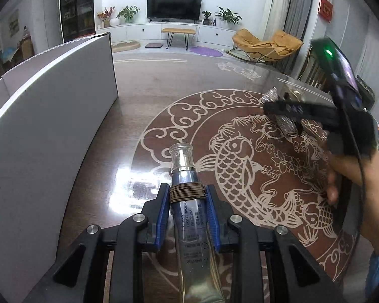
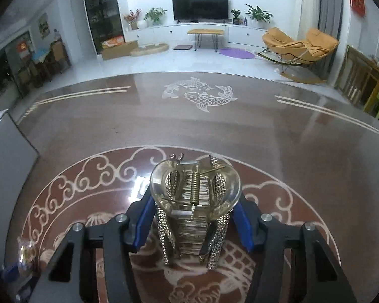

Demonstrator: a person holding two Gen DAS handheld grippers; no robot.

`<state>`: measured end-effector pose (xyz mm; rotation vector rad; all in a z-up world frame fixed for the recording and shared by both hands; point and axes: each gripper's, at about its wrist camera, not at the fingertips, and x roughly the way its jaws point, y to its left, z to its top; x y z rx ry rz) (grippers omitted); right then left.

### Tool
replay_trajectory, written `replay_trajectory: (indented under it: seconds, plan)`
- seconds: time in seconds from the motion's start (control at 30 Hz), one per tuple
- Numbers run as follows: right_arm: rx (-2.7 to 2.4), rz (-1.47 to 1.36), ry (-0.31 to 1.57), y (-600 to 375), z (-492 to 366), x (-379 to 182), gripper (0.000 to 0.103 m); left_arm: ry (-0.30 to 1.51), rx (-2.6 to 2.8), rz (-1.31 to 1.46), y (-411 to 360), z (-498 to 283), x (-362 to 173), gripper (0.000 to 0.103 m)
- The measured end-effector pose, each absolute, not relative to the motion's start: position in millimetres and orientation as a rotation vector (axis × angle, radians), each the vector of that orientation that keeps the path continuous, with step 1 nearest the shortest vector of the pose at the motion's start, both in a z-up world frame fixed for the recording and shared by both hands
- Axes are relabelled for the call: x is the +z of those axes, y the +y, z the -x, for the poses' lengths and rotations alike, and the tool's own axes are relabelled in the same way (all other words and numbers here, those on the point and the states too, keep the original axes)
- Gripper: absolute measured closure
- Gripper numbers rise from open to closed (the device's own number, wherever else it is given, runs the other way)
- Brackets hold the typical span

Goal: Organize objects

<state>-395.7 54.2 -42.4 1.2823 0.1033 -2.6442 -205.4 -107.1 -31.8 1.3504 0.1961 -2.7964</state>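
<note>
Left wrist view: left hand-held gripper (image 1: 187, 202) clamps a cream tube (image 1: 189, 202) (hair tie wound round); right hand-held gripper (image 2: 193, 217) clamps a hair claw (image 2: 194, 192). Both carried above the desk (image 1: 139, 96); next, likely the white box (image 1: 50, 116)

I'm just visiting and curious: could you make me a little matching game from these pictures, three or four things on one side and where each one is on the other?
Things:
1. eye cream tube
2. hair claw clip
3. white box
4. hair tie

Places:
A. standing on the table at the far left
B. wound around the tube's neck
C. clamped in the left gripper
D. clamped in the right gripper

Pairs: 1-C, 2-D, 3-A, 4-B
</note>
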Motion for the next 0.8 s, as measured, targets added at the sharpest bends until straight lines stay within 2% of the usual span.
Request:
replay_trajectory:
  seconds: [0.1, 0.4, 0.53, 0.57, 0.63, 0.67, 0.7, 0.73, 0.77, 0.8]
  plan:
    - [-2.639, -1.283, 0.167, 57.7, 366.2, -43.6, 0.046, 0.217, -2.795, -1.349, -102.9, 210.8, -31.7, 0.075]
    - [-2.746, -1.335, 0.073, 93.2, 225.4, -42.7, 0.045, 0.247, -2.798, -1.346, -85.4, 161.4, -32.3, 0.075]
    - [-2.746, -1.334, 0.080, 84.4, 199.3, -42.4, 0.045, 0.236, -2.796, -1.344, -82.2, 153.0, -32.6, 0.075]
    - [-2.740, -1.335, 0.078, 82.5, 197.9, -42.4, 0.041, 0.239, -2.796, -1.343, -82.6, 153.1, -32.6, 0.075]
    - [-2.717, -1.343, 0.076, 76.6, 194.9, -44.0, 0.028, 0.245, -2.801, -1.344, -82.7, 152.5, -33.2, 0.073]
    - [-2.707, -1.363, 0.089, 74.7, 194.2, -46.6, 0.011, 0.245, -2.808, -1.346, -83.1, 152.0, -33.6, 0.069]
    - [-2.694, -1.374, 0.097, 74.4, 193.6, -48.3, 0.004, 0.240, -2.817, -1.351, -82.1, 152.5, -33.3, 0.063]
    - [-2.689, -1.369, 0.092, 75.9, 192.1, -48.6, 0.004, 0.213, -2.821, -1.359, -79.2, 154.7, -32.3, 0.058]
    - [-2.681, -1.366, 0.079, 76.6, 191.9, -48.8, 0.003, 0.184, -2.815, -1.367, -76.2, 155.1, -32.6, 0.041]
    - [-2.670, -1.360, 0.058, 77.9, 191.4, -49.3, 0.000, 0.149, -2.791, -1.381, -73.1, 155.2, -33.5, 0.015]
